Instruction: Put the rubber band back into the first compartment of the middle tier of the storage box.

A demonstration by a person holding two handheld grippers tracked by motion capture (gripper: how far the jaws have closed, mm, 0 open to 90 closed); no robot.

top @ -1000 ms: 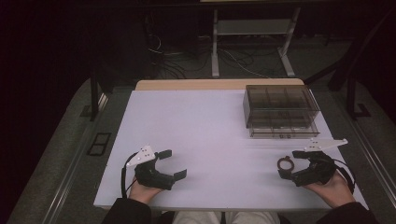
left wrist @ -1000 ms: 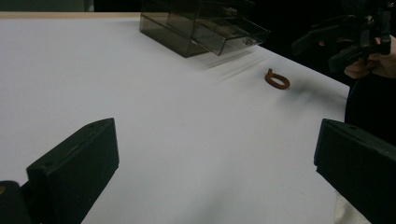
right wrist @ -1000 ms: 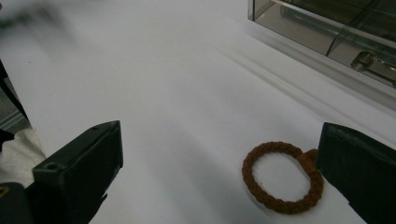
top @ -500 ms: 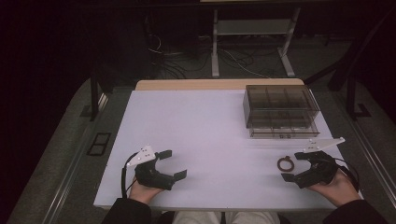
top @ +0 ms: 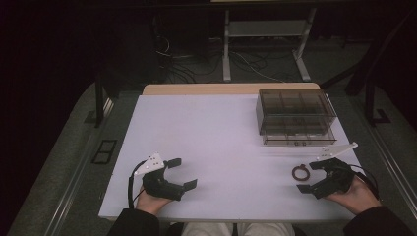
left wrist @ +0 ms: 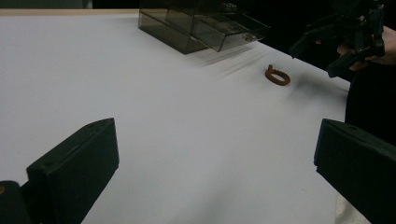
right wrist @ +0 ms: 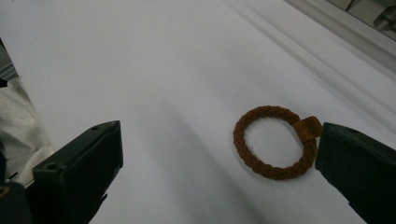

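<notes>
A small brown braided ring [right wrist: 275, 142] lies flat on the white table [top: 221, 137], near its right front corner. A short tab on the ring's rim points toward one black jaw in the right gripper view, and that jaw stands just beside the ring; whether they touch cannot be told. The other jaw is well apart from it, across bare table.

The right gripper [top: 312, 177] sits just right of the ring [top: 300, 172] in the high view, jaws spread wide, holding nothing, with the person's hand [top: 355, 194] behind it. From the left gripper view the ring [left wrist: 277, 76] lies far across the table, with the right gripper [left wrist: 313, 55] raised beyond it.

Behind the ring, toward the table's far right, stands a smoky clear box [top: 296, 117] with compartments, its lower drawer drawn out a little.

The left gripper [top: 181, 173] rests near the table's left front edge, well apart from the ring, jaws wide open and empty.
</notes>
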